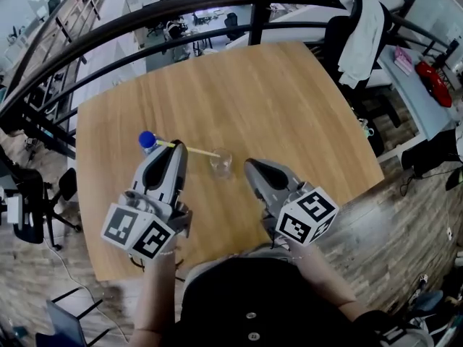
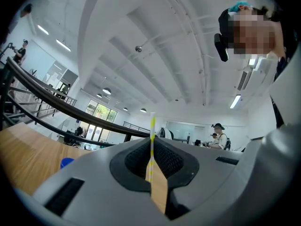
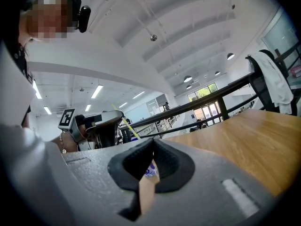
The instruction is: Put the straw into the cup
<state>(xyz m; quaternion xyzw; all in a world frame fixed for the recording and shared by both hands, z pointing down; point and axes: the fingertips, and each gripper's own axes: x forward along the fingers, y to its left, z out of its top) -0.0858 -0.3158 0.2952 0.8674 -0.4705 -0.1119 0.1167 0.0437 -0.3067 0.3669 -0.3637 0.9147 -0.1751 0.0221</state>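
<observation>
A yellow-and-white striped straw [image 1: 194, 150] is pinched in my left gripper [image 1: 172, 146], which is shut on one end of it. The straw's free end reaches right, to just above the rim of a small clear cup [image 1: 221, 163] standing on the wooden table [image 1: 289, 100]. In the left gripper view the straw [image 2: 152, 140] stands up between the closed pads. My right gripper [image 1: 250, 166] is just right of the cup, jaws together and holding nothing. The right gripper view shows the left gripper [image 3: 101, 126] with the straw [image 3: 126, 123] slanting out of it.
A bottle with a blue cap [image 1: 147, 140] stands just left of the left gripper's tip. A black curved railing [image 1: 181, 9] runs behind the table. A chair draped with white cloth [image 1: 362, 31] stands at the back right. The table's near edge is close to the person.
</observation>
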